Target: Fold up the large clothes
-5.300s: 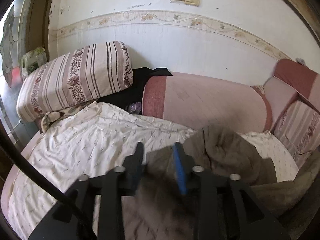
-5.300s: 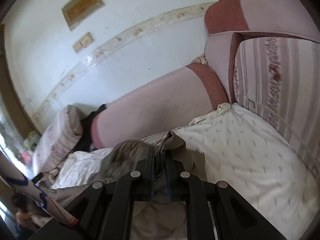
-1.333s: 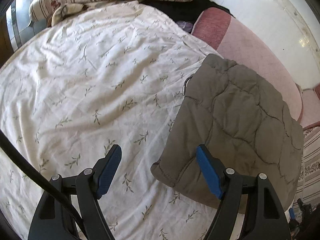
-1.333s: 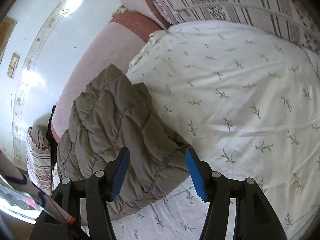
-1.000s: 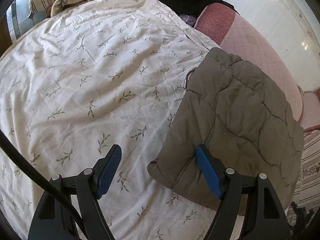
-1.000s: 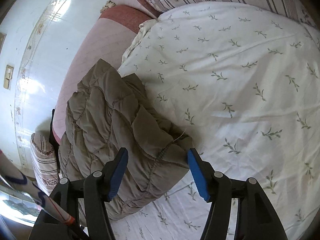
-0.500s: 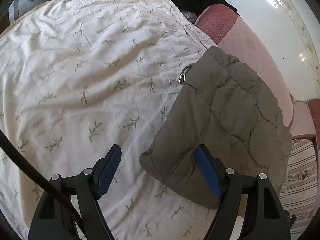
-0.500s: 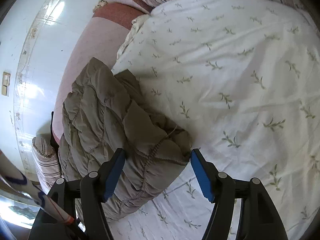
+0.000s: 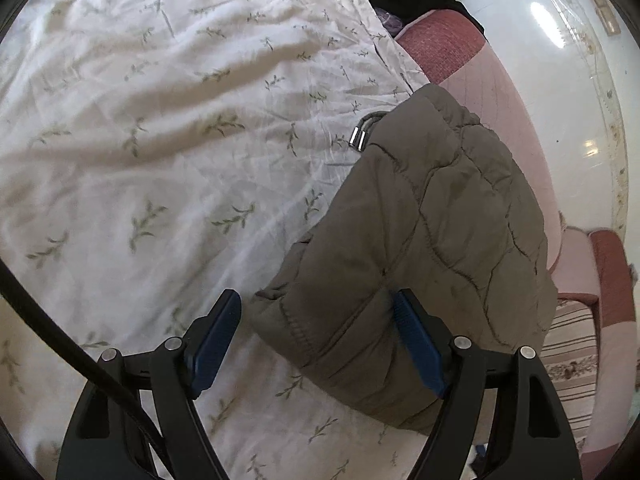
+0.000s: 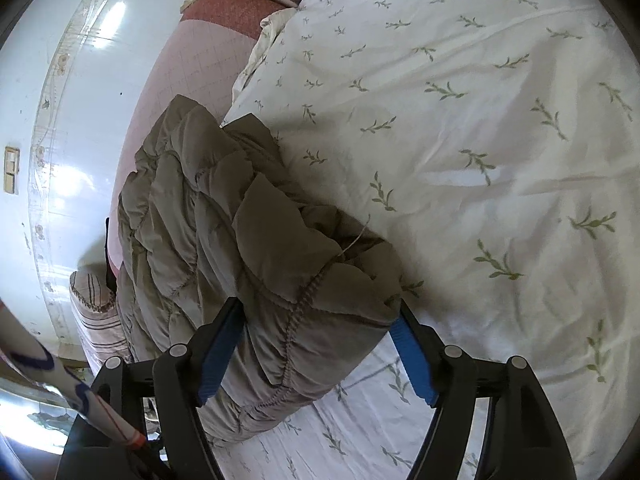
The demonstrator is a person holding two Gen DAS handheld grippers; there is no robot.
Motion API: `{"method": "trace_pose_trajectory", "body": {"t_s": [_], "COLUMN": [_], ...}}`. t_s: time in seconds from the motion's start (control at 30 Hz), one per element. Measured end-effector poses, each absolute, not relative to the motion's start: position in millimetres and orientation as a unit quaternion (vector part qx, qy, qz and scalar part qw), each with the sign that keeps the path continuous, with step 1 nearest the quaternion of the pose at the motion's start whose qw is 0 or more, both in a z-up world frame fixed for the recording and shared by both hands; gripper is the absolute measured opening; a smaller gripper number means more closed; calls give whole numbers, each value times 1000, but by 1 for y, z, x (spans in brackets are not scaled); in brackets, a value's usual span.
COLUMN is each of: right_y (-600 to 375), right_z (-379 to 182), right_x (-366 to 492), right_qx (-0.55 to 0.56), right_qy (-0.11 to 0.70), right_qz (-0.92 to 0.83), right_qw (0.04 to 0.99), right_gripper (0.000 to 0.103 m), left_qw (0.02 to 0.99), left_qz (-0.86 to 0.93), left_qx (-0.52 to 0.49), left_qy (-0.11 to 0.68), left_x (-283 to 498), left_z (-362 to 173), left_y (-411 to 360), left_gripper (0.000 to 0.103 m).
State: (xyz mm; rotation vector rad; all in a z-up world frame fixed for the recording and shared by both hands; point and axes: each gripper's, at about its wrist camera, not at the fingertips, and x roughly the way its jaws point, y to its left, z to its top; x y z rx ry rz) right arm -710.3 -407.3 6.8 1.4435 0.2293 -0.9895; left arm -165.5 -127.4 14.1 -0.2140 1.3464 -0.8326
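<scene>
Folded quilted jacket (image 9: 432, 240) lying on the leaf-print bed sheet (image 9: 160, 140).
Left hand-held gripper (image 9: 316, 328) spread wide over one jacket corner; right hand-held gripper (image 10: 318, 334), its jaws just opening further, straddles the other corner, with neither clamping the fabric.

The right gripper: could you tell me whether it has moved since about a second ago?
Yes. The right gripper has come closer to the folded jacket on the bedsheet, its jaws just opening wider around the jacket's near end.

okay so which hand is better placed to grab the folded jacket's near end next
Right, probably. The right tongs straddle a corner of the folded jacket, pads either side; their jaws have just been opening. The left tongs sit off-centre, one pad over bare sheet.
</scene>
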Motion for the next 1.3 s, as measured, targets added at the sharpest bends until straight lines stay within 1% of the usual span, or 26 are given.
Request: {"method": "trace_pose_trajectory", "body": {"t_s": [0.1,0.13,0.17,0.2,0.23,0.27,0.33,0.37,0.43,0.53,0.6,0.97,1.3], "right_y": [-410,-410,-411,-411,-411,-410,-408,-406,-400,-387,-382,-375,-368], "right_z": [2,2,4,7,10,15,29,34,49,66,72,80,84], "right_x": [-705,-702,-700,-698,-696,-691,-680,-674,-659,-635,-630,-626,-624], "right_qx": [629,624,618,607,598,582,540,520,463,379,352,328,314], "right_qy": [90,88,88,93,100,113,140,154,187,229,237,249,253], "right_qz": [-431,-433,-434,-440,-446,-455,-479,-491,-521,-556,-564,-571,-576], "right_qw": [641,644,650,655,658,665,677,682,692,703,708,710,711], "right_gripper": [81,75,65,62,56,50,45,42,40,39,39,39,39], "left_qw": [704,709,716,727,739,760,788,802,826,843,848,864,869], "left_qz": [-382,-383,-383,-384,-385,-382,-379,-374,-362,-350,-349,-340,-338], "left_qx": [-89,-82,-72,-54,-32,5,55,79,122,152,159,175,177], "left_qy": [592,586,579,567,552,525,482,459,414,380,366,326,314], "left_x": [-166,-167,-168,-171,-176,-184,-199,-208,-225,-236,-240,-254,-267], "left_z": [14,15,17,22,26,35,45,51,57,63,67,76,86], "left_y": [-136,-139,-142,-146,-150,-157,-164,-167,-173,-175,-173,-169,-165], "left_gripper": [78,77,75,69,63,60,45,43,39,37,36,36,36]}}
